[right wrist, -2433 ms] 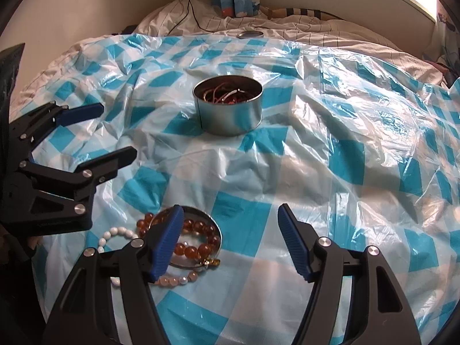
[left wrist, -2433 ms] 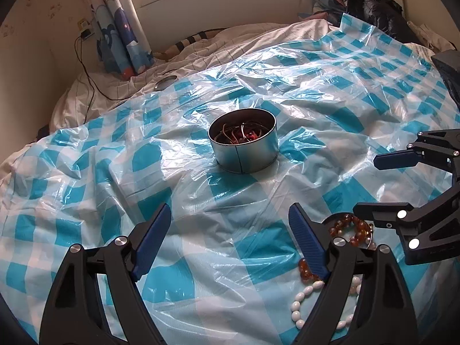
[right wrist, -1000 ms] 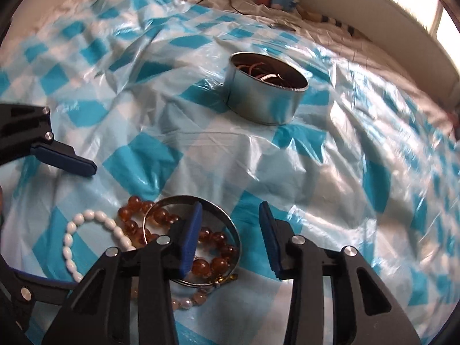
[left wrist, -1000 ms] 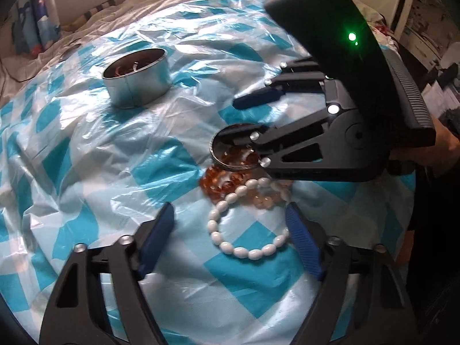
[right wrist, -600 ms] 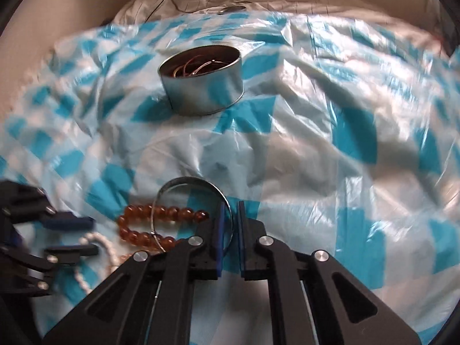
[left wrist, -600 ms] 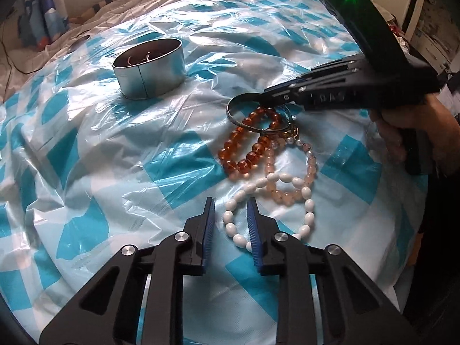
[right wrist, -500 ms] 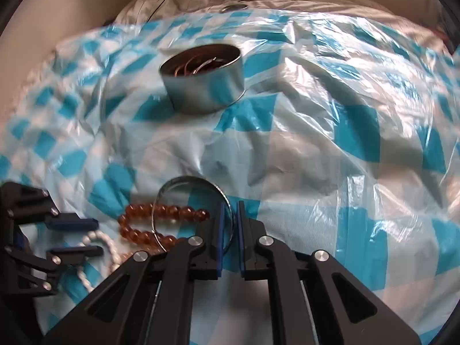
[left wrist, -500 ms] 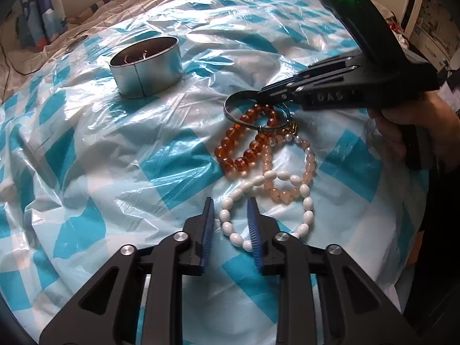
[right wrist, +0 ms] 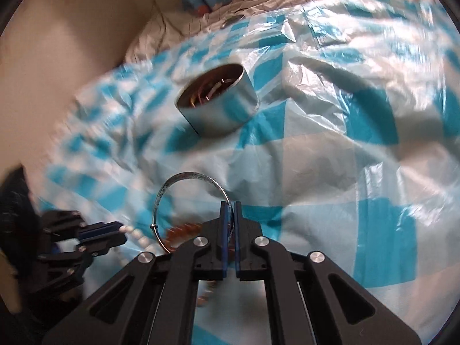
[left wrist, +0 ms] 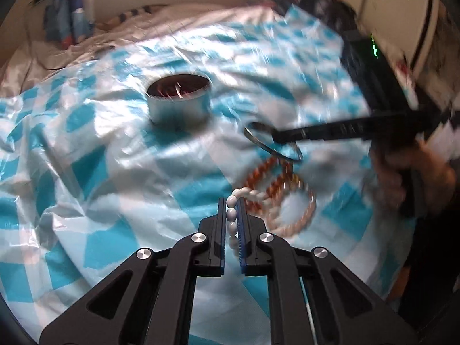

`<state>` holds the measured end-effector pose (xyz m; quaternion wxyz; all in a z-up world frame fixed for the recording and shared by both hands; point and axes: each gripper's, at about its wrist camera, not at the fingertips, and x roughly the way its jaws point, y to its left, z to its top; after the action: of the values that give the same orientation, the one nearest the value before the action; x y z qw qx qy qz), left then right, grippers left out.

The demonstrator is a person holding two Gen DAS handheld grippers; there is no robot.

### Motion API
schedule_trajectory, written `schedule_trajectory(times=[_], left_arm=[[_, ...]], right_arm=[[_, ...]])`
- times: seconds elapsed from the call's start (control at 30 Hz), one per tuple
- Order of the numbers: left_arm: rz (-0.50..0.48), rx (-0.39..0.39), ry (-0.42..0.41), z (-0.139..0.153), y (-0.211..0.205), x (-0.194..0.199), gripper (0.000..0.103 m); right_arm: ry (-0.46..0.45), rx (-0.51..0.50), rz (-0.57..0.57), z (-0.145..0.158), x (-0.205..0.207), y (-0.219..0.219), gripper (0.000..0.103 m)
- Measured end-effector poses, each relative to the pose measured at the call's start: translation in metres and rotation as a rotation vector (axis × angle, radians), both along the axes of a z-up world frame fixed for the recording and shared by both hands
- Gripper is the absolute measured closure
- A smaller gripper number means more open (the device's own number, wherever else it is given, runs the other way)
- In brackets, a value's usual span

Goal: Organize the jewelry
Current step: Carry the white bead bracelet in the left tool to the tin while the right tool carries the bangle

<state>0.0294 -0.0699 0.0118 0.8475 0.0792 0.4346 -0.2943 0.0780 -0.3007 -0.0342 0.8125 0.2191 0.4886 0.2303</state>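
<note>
- Toward the left of the checked plastic sheet (left wrist: 86, 132) on the bed, the round metal tin (left wrist: 178, 102) is sitting upright and open-topped, already holding jewelry whose pieces are too blurred to tell apart.
- Nearer the middle, the left gripper (left wrist: 231, 210) is lying straight below the tin in its own view; its jaws have just been closing and are pinching the white bead bracelet (left wrist: 231, 214), whose strand is running along them and trailing right.
- Beside it, the amber bead bracelet (left wrist: 260, 176) and a pale pink one (left wrist: 302, 215) are lying on the sheet, overlapping and smeared.
- Farther right, the right gripper (right wrist: 229, 205), jaws just closed, is clamping the silver bangle (right wrist: 184, 178); the tin is lying up and left of it.
</note>
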Motion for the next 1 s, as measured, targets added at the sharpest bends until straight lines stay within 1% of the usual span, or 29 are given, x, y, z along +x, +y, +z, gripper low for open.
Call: schedule_trajectory(times=[0.07,0.17,0.2,0.3,0.4,0.47,0.53,0.63,0.7,0.83,0.9,1.0], left_arm=[[0.024,-0.039,-0.007,0.007,0.007,0.004,0.097],[0.043,-0.079,-0.018,0.016,0.010,0.009,0.097],[0.045,-0.086,-0.025,0.019,0.009,0.010,0.097],[0.056,-0.099,-0.039,0.025,0.008,0.015,0.097],[0.069,-0.098,-0.063,0.032,0.004,0.024,0.097],[0.079,-0.112,-0.079,0.040,0.002,0.031,0.097],[0.091,-0.121,-0.102,0.048,0.000,0.037,0.097],[0.119,-0.150,-0.114,0.054,0.000,0.048,0.097],[0.133,-0.158,-0.123,0.056,-0.001,0.053,0.097],[0.159,-0.164,-0.140,0.058,-0.004,0.064,0.097],[0.165,-0.172,-0.146,0.060,-0.005,0.068,0.097],[0.165,-0.170,-0.158,0.063,-0.010,0.079,0.097]], right_arm=[[0.007,0.081,-0.019,0.003,0.000,-0.007,0.099],[-0.009,0.137,-0.029,0.012,-0.001,-0.008,0.099],[-0.018,0.134,-0.030,0.016,0.000,-0.009,0.099],[-0.083,0.075,-0.033,0.035,0.001,-0.004,0.099],[-0.132,0.036,-0.034,0.052,0.004,0.001,0.099],[-0.163,0.017,-0.032,0.065,0.010,0.006,0.099],[-0.178,0.012,-0.027,0.073,0.017,0.009,0.099],[-0.197,-0.016,-0.023,0.081,0.030,0.011,0.099],[-0.198,-0.014,-0.031,0.081,0.036,0.009,0.099],[-0.193,-0.043,-0.051,0.074,0.051,0.005,0.099],[-0.194,-0.064,-0.064,0.070,0.055,0.002,0.099],[-0.180,-0.068,-0.075,0.063,0.062,0.000,0.099]])
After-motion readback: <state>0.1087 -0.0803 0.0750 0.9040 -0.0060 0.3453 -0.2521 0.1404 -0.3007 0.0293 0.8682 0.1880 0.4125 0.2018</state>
